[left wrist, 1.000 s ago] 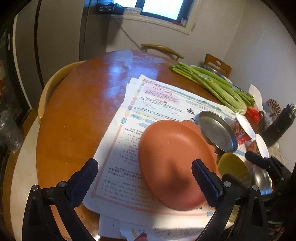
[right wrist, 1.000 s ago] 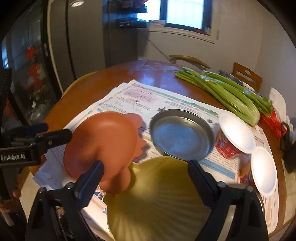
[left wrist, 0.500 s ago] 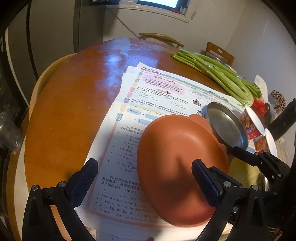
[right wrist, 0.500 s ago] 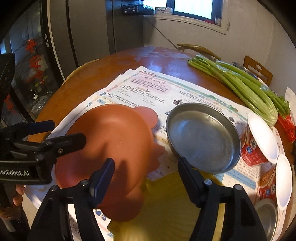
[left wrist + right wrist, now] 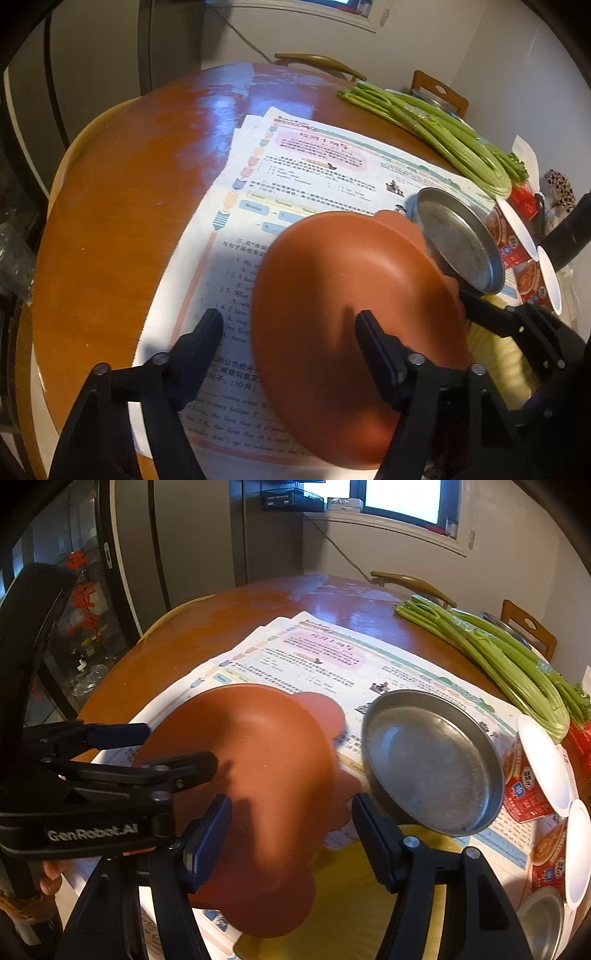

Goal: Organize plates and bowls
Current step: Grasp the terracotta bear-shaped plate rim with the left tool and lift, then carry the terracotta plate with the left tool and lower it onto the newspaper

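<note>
Since a second ago both grippers have dropped closer to the table (image 5: 122, 206) and their jaws have been closing. The left gripper (image 5: 290, 336) straddles the near-left rim of the brown plate (image 5: 354, 306): one jaw over the plate, one outside on the paper (image 5: 314, 162), apart, not visibly pressing. The right gripper (image 5: 291, 821) has narrowed around the plate's near-right edge, above the yellow bowl (image 5: 369, 904); whether it grips, I cannot tell. The steel dish (image 5: 432, 764) lies just beside.
</note>
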Available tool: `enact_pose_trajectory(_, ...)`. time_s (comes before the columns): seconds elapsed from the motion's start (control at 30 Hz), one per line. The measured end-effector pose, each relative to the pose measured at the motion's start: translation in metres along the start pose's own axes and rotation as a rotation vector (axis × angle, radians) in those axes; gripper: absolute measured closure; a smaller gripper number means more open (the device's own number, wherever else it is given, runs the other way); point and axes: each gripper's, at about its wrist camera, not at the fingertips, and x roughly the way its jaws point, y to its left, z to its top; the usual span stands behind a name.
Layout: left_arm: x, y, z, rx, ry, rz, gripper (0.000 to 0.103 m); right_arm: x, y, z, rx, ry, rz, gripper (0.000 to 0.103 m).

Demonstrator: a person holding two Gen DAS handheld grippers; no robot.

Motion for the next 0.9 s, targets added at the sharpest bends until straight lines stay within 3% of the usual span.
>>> enact_pose_trajectory(0.1,-0.001,-0.003,0.000,0.006,0.008,-0.014,0.041,0.001,0.003,0.000,0.007,-0.001,0.027,0.036)
enact_pose_trajectory(0.33,-0.010,-0.003,0.006,0.012,-0.011,-0.008,0.041,-0.002,0.005,0.001,0.020,-0.004,0.032,0.036)
enact_pose_trajectory(0.9,-0.008,0.008,0.061,0.010,-0.053,0.013,0.040,-0.005,0.002,0.037,0.118,-0.034,0.053,0.036)
